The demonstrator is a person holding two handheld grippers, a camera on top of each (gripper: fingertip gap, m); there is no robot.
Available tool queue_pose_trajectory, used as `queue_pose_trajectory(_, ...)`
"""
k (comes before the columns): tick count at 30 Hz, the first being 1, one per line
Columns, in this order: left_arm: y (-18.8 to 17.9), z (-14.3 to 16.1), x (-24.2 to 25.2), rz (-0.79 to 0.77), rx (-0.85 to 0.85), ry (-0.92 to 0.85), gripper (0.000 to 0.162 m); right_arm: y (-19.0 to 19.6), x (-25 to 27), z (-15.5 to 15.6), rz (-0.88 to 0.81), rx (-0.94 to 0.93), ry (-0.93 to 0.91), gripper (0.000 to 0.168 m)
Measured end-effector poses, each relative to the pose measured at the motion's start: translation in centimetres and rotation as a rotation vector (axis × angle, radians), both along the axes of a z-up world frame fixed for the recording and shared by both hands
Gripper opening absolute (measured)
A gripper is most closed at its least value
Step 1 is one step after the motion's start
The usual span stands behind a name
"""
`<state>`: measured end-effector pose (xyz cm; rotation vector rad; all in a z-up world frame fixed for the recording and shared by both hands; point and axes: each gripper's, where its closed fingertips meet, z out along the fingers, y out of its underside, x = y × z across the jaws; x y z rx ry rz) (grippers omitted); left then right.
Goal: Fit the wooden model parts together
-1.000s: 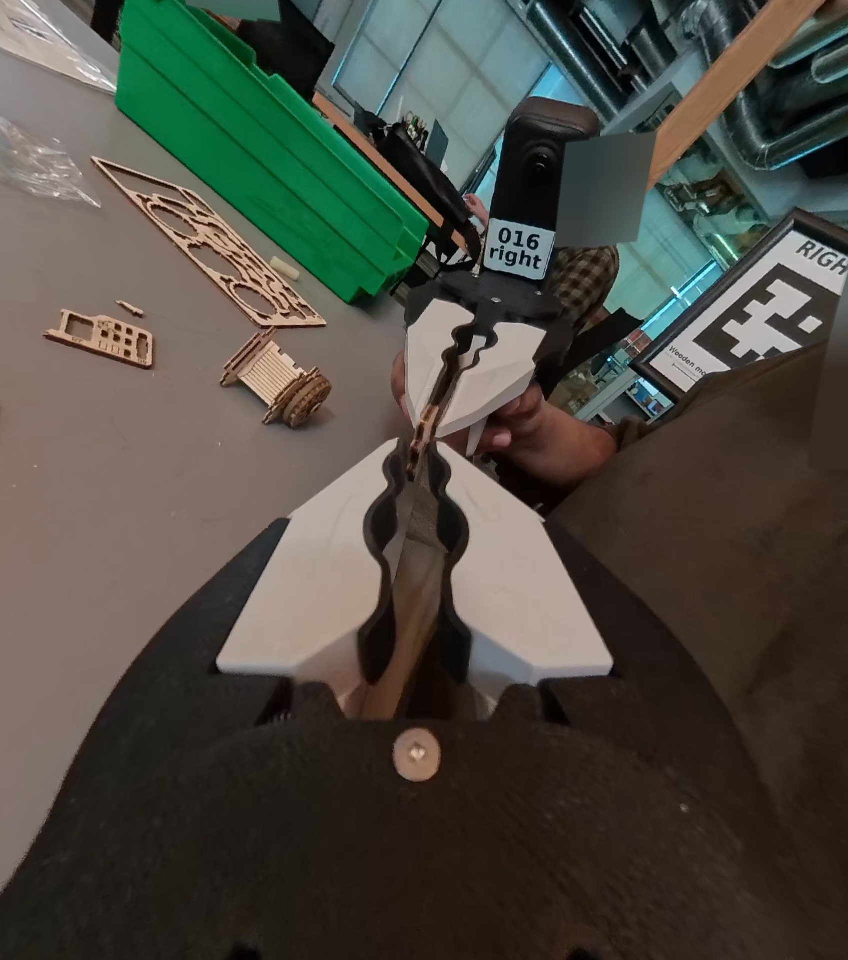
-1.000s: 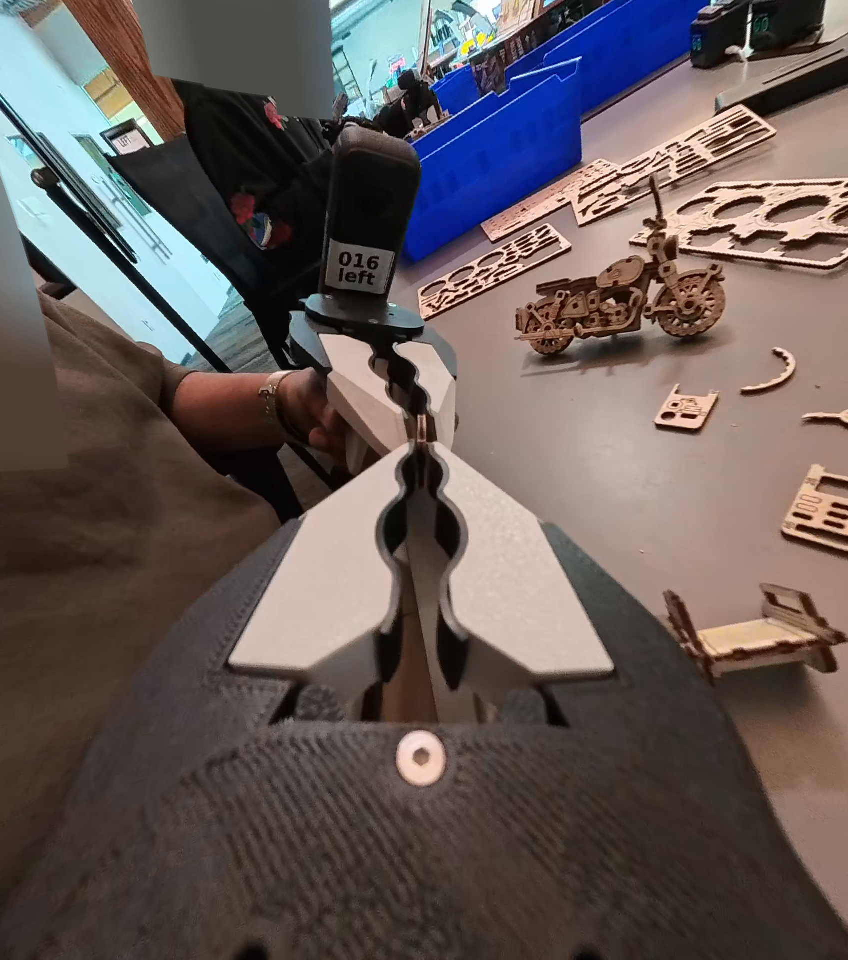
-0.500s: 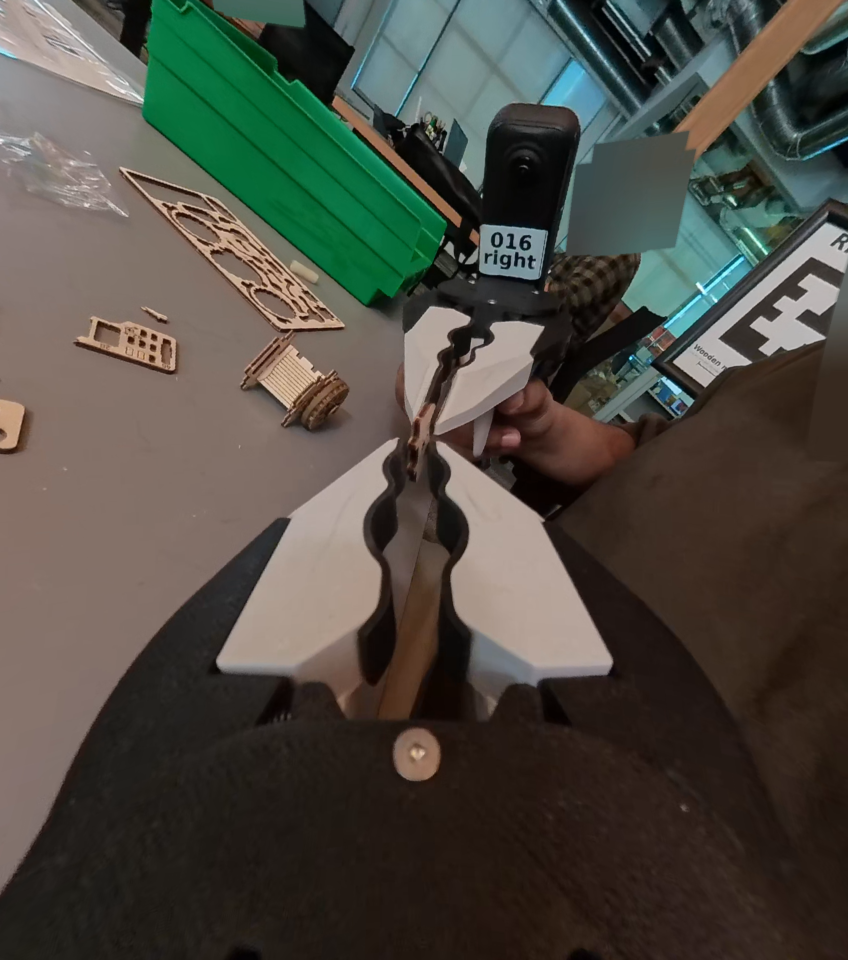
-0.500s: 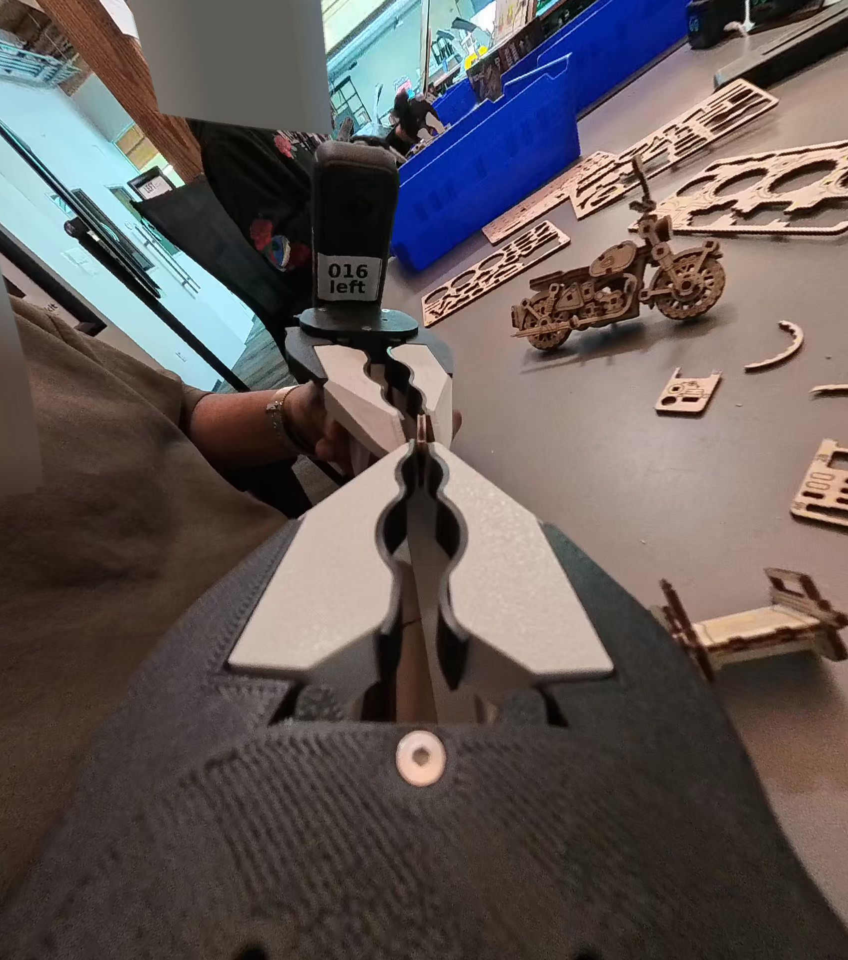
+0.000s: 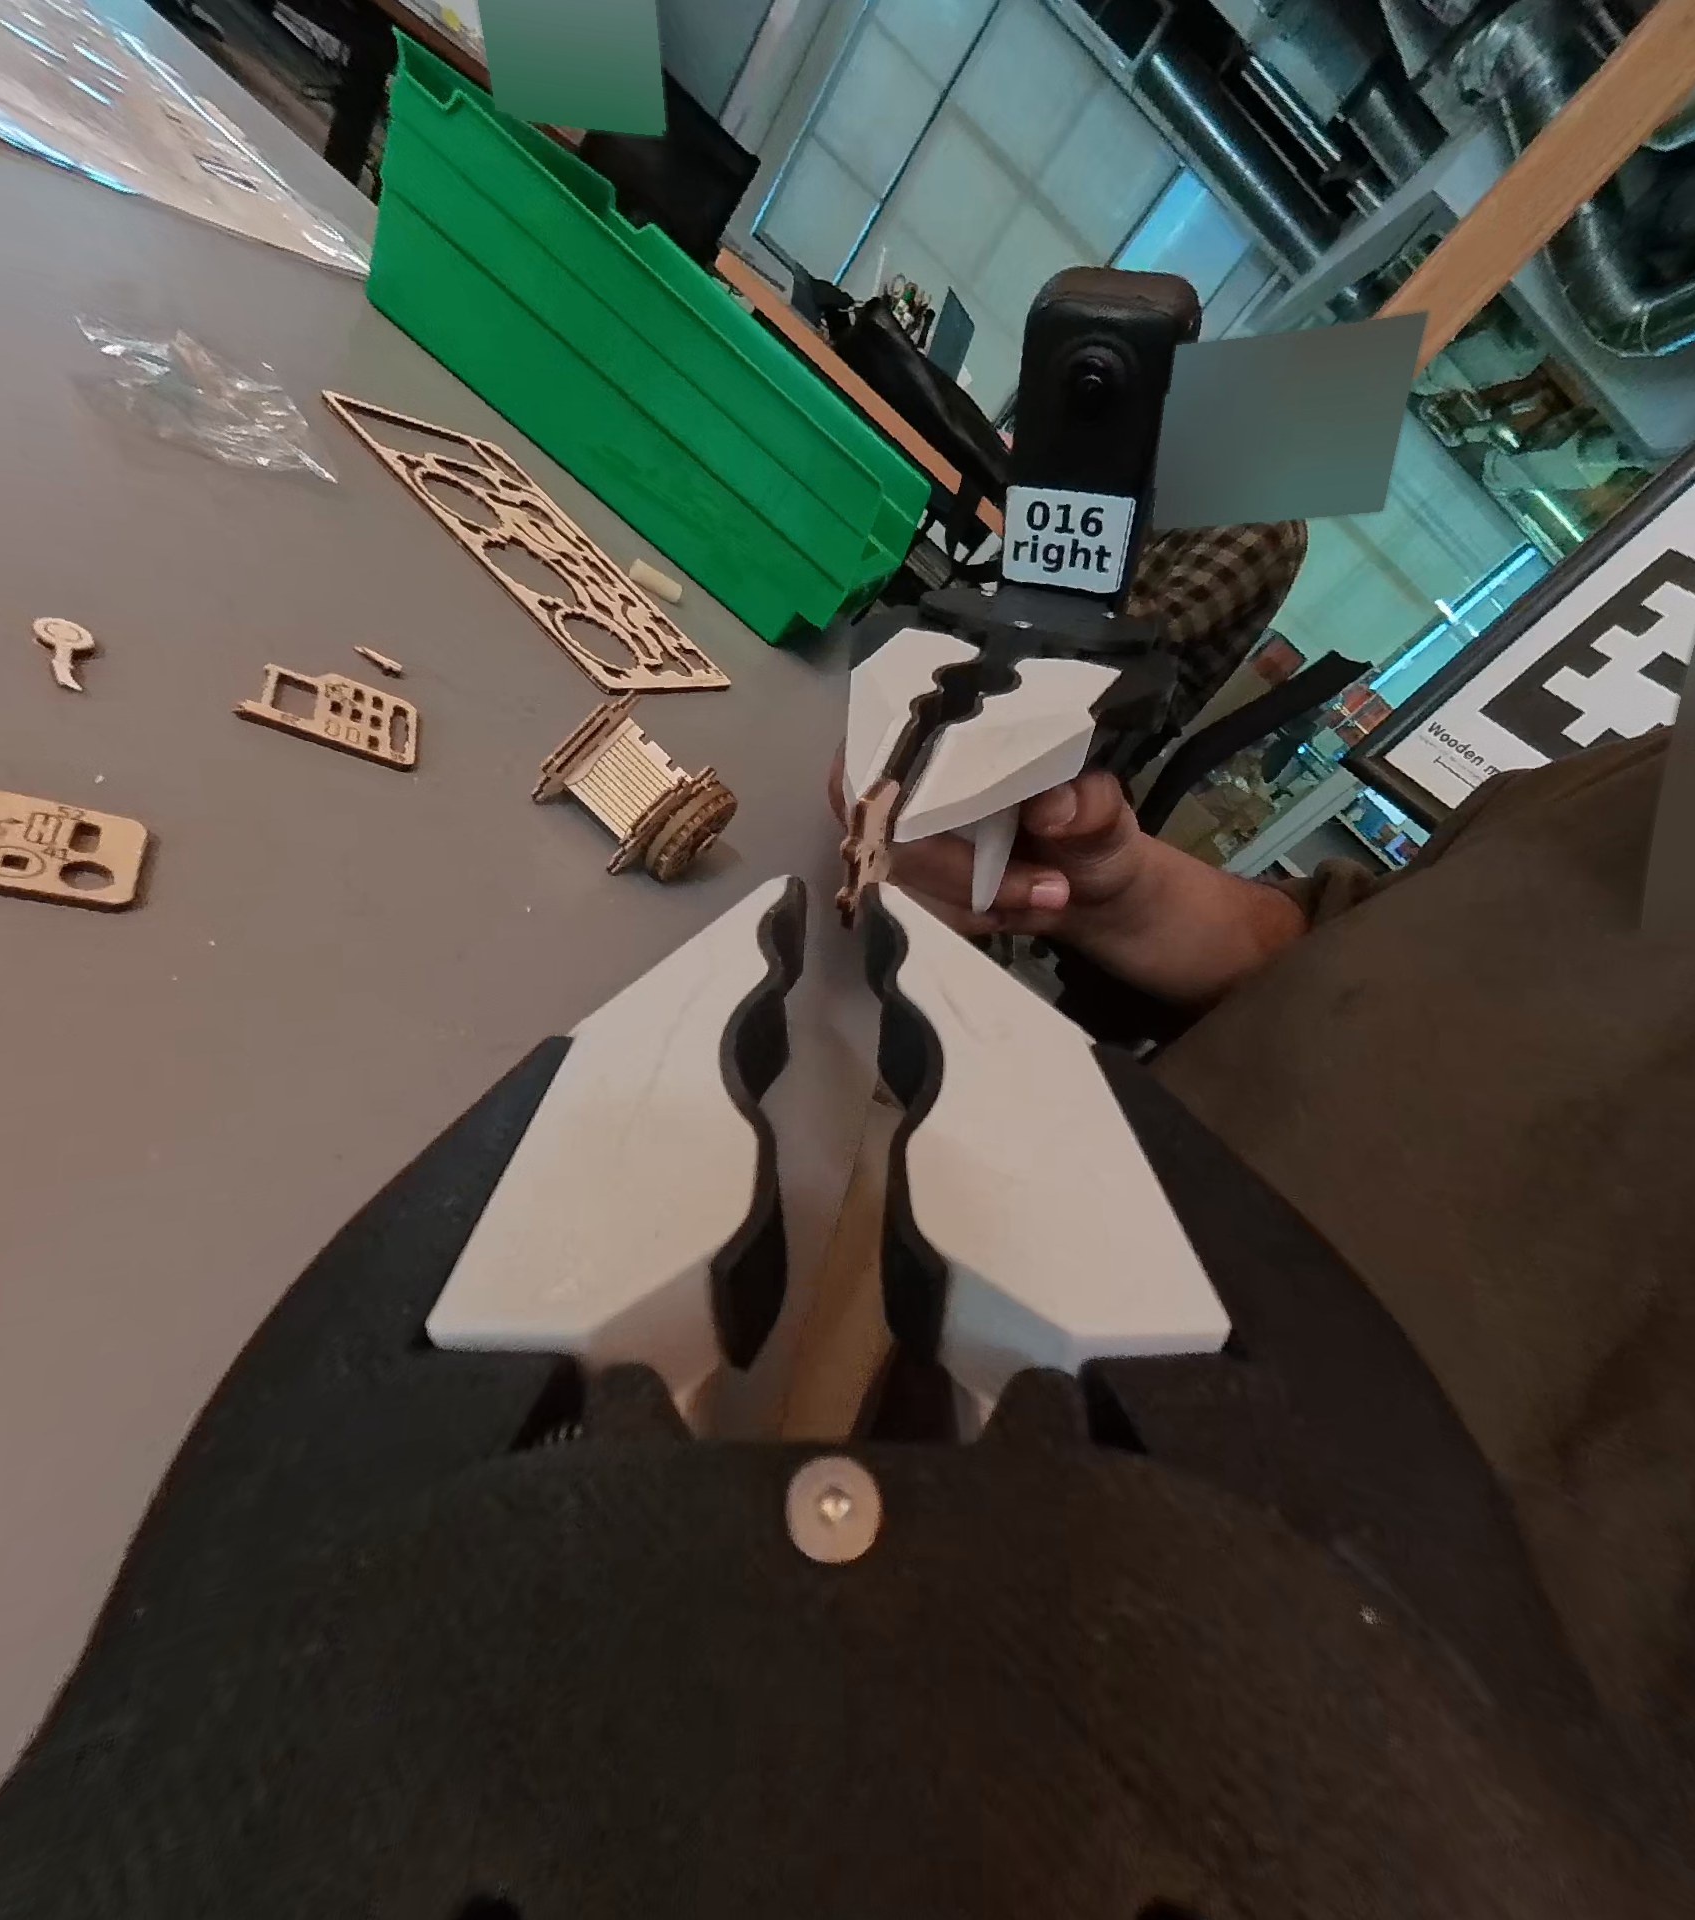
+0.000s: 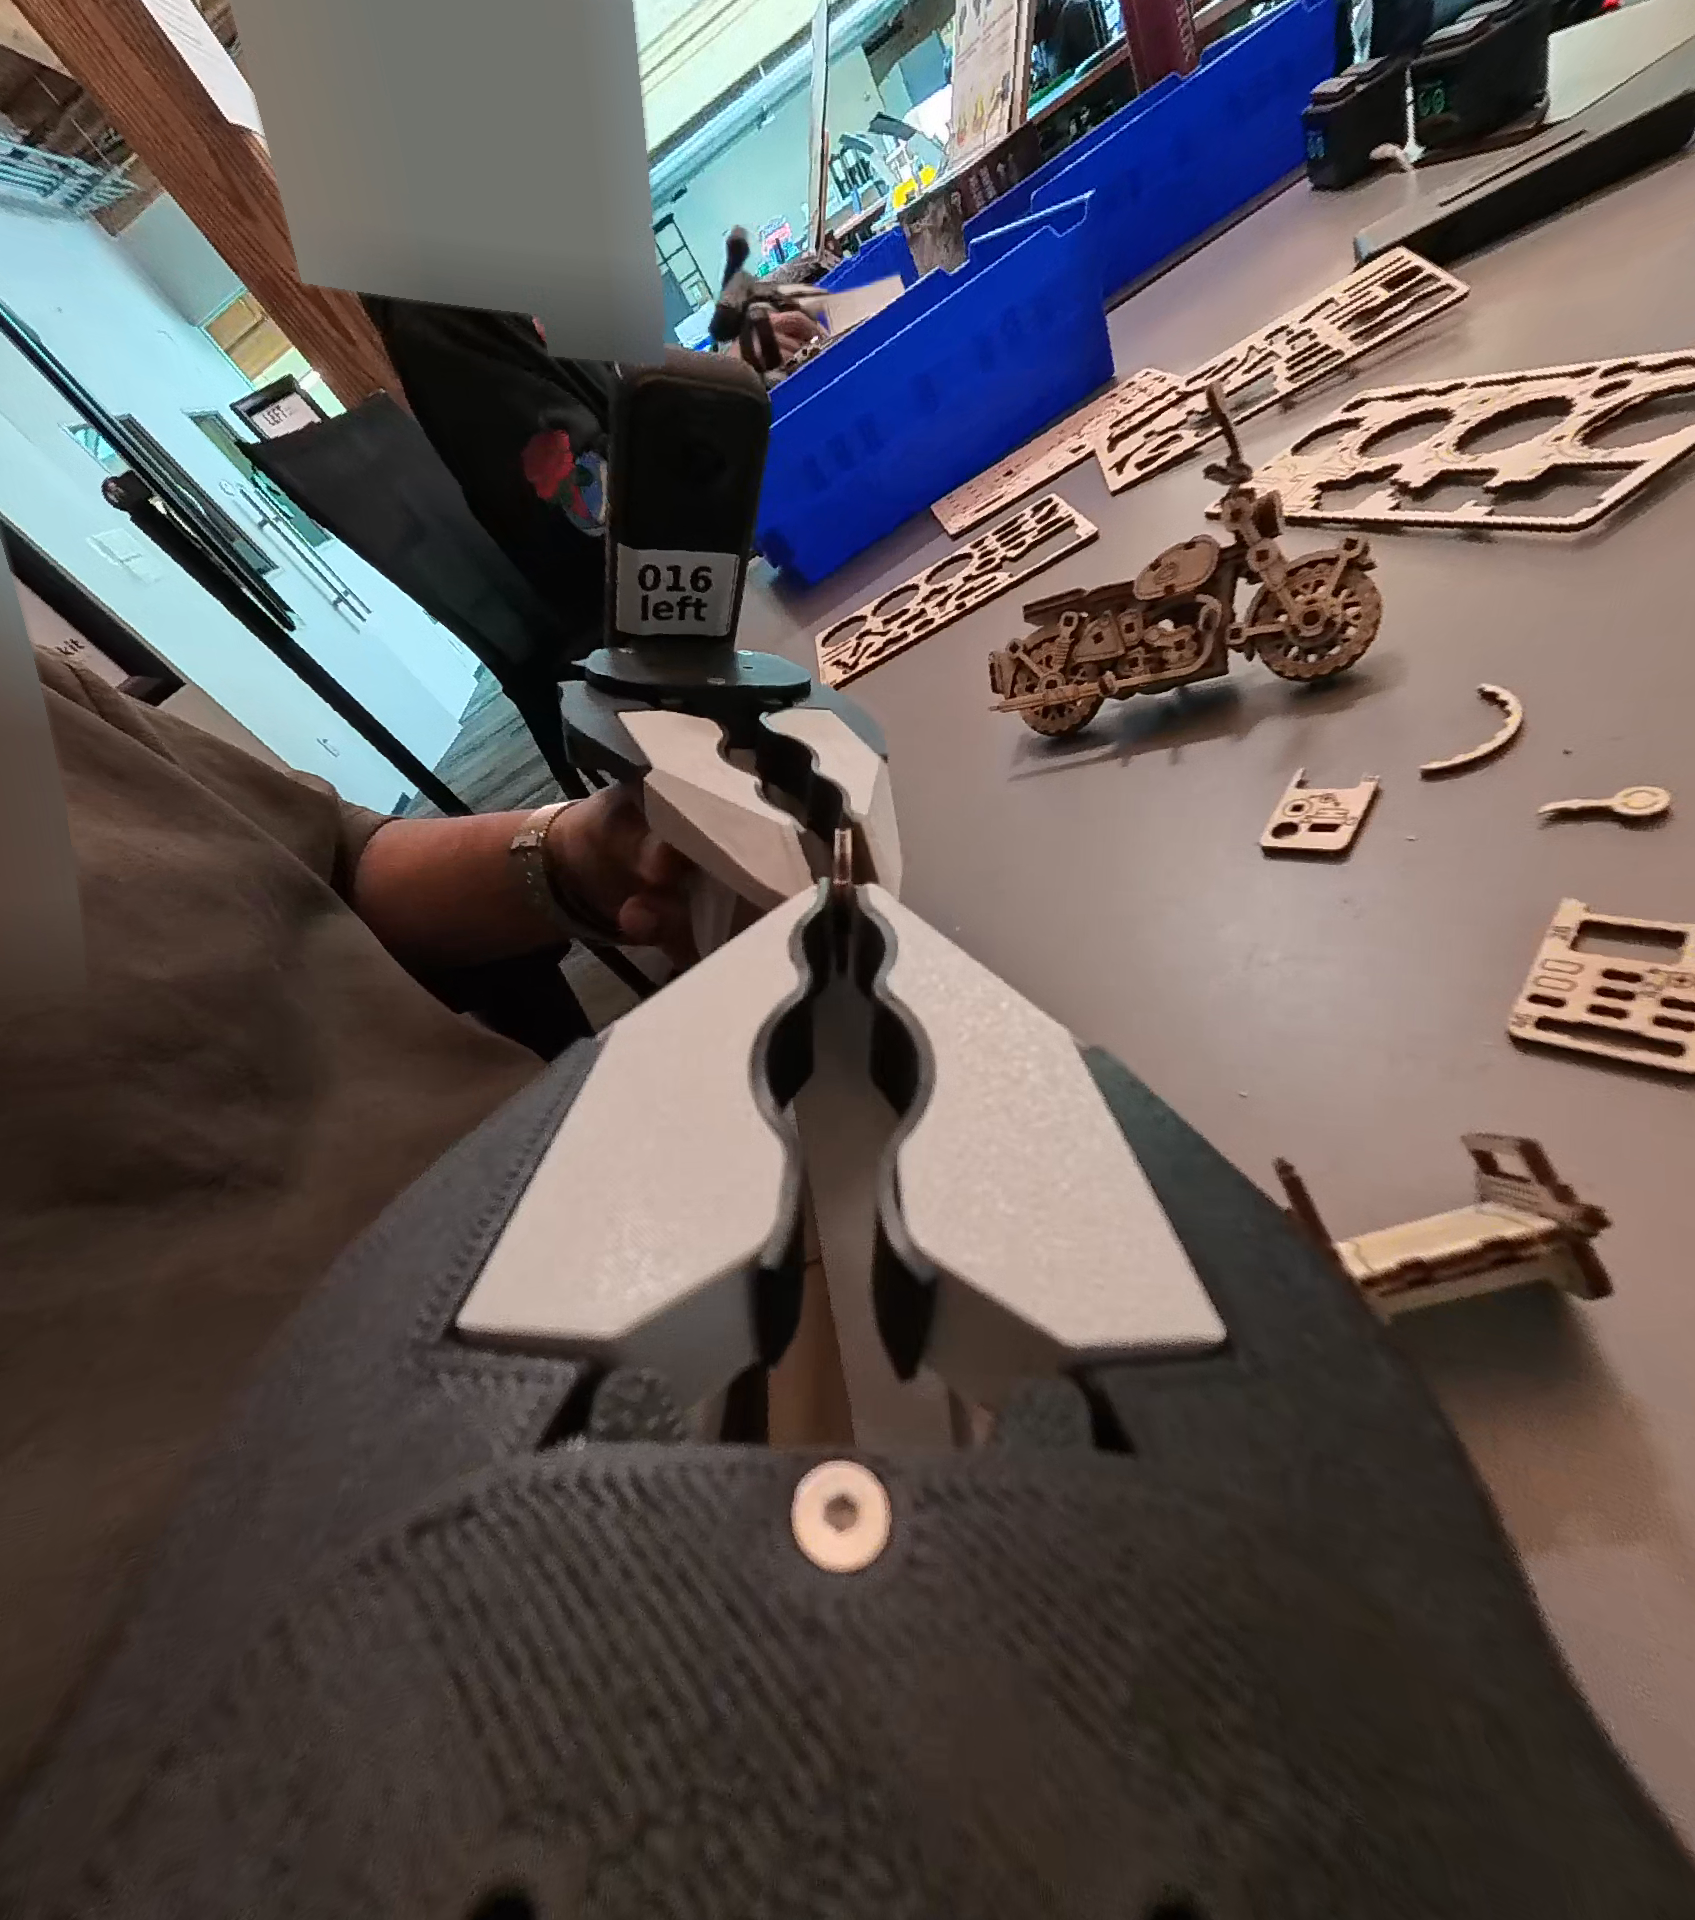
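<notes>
A small thin wooden part (image 5: pixel 867 836) is held in the air above the grey table's (image 5: pixel 199 1091) near edge. My right gripper (image 6: pixel 838 896) is shut on it; its tip (image 6: pixel 843 854) sticks out past the pads. In the left wrist view the right gripper (image 5: pixel 879 805) faces me with the part hanging from its tip. My left gripper (image 5: pixel 835 902) stands a little open, its jaws on either side of the part's lower end without clamping it. It also shows in the right wrist view (image 6: pixel 822 831), nose to nose with the right one.
A finished wooden motorcycle (image 6: pixel 1196 623), cut-out sheets (image 6: pixel 1549 447), loose flat pieces (image 6: pixel 1622 1003) and a small sub-assembly (image 6: pixel 1445 1247) lie on the table. A blue bin (image 6: pixel 936 416) and a green bin (image 5: pixel 614 343) stand at the back. A person's torso is close by. The grippers are tip to tip, or close to it. My left tips are roughly 15 cm from the finished wooden motorcycle (image 6: pixel 1196 623).
My left gripper, shut on the wooden part before, has opened slightly. The right gripper keeps its hold. Both views have shifted a little.
</notes>
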<state>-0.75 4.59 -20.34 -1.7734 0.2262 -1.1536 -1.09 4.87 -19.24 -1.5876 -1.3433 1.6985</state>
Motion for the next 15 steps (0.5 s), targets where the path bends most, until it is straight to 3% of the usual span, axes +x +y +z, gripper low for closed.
queue_pose_trajectory(9, 0.3, 0.2, -0.7, 0.038, 0.014, 0.003, 0.009, -0.1, -0.1, -0.9, 0.0, 0.059, -0.046, 0.001)
queue_pose_trajectory(15, 0.2, -0.1, -0.3, 0.027, 0.018, 0.036, 0.0, -0.3, -0.1, -1.5, 0.003, 0.109, -0.074, 0.001)
